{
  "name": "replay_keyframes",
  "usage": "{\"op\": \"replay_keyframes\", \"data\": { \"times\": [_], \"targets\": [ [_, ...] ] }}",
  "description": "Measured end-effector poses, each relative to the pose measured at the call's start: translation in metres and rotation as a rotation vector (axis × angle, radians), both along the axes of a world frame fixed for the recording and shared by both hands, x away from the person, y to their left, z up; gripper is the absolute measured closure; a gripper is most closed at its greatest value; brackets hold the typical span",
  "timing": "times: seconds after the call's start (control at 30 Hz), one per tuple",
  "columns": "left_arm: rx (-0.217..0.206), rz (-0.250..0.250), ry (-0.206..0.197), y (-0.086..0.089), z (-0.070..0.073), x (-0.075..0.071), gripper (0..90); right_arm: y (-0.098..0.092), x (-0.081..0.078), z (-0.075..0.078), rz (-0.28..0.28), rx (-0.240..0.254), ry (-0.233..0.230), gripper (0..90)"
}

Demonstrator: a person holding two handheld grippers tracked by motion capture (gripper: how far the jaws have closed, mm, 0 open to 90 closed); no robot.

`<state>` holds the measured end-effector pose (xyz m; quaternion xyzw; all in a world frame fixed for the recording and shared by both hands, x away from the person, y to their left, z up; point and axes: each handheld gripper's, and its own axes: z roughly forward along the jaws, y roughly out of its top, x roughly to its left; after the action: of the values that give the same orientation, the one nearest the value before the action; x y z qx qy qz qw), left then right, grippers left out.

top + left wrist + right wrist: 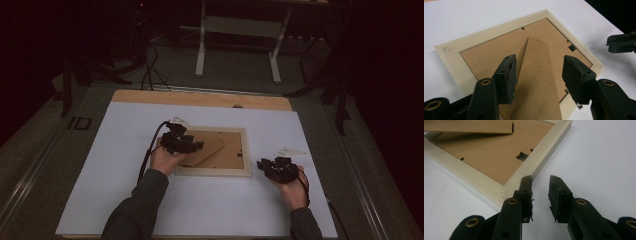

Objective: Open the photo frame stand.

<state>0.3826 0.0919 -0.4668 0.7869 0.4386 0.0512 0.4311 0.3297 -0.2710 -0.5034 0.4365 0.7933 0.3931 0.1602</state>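
Your right gripper (541, 195) has its two black jaws apart with nothing between them. They sit over the white table (599, 157), just beside the corner of the frame (534, 167). The frame lies face down, showing its brown back (486, 155). The brown stand (469, 127) sticks up from it.

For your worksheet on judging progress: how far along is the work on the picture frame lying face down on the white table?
Done: the picture frame lies face down, its cardboard stand lifted off the backing board. In hand: the left gripper straddles the stand, jaws open, not clamping. The right gripper waits open beside the frame's corner. Left: the board remains seated under its clips.
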Motion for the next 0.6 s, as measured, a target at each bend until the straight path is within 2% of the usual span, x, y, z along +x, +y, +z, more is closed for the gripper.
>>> {"op": "replay_keyframes", "data": {
  "times": [0.13,0.3,0.37,0.43,0.6],
  "targets": [
    [0.006,-0.021,0.019,-0.001,-0.003,0.004,43.0,0.0,0.0,0.001,-0.001,0.003,-0.001,71.7],
    [0.008,-0.041,0.03,-0.003,-0.006,0.008,44.7,-0.001,0.0,0.001,-0.002,0.004,-0.001,71.3],
    [0.028,-0.063,0.043,-0.004,-0.008,0.01,44.9,-0.002,0.0,0.001,-0.004,0.005,0.0,71.2],
    [0.024,-0.066,0.054,-0.005,-0.01,0.012,44.6,-0.002,0.0,0.001,-0.003,0.006,0.0,71.2],
    [0.04,-0.077,0.092,-0.008,-0.017,0.018,37.7,-0.001,0.0,0.001,-0.001,0.006,-0.001,70.6]
  ]
}}
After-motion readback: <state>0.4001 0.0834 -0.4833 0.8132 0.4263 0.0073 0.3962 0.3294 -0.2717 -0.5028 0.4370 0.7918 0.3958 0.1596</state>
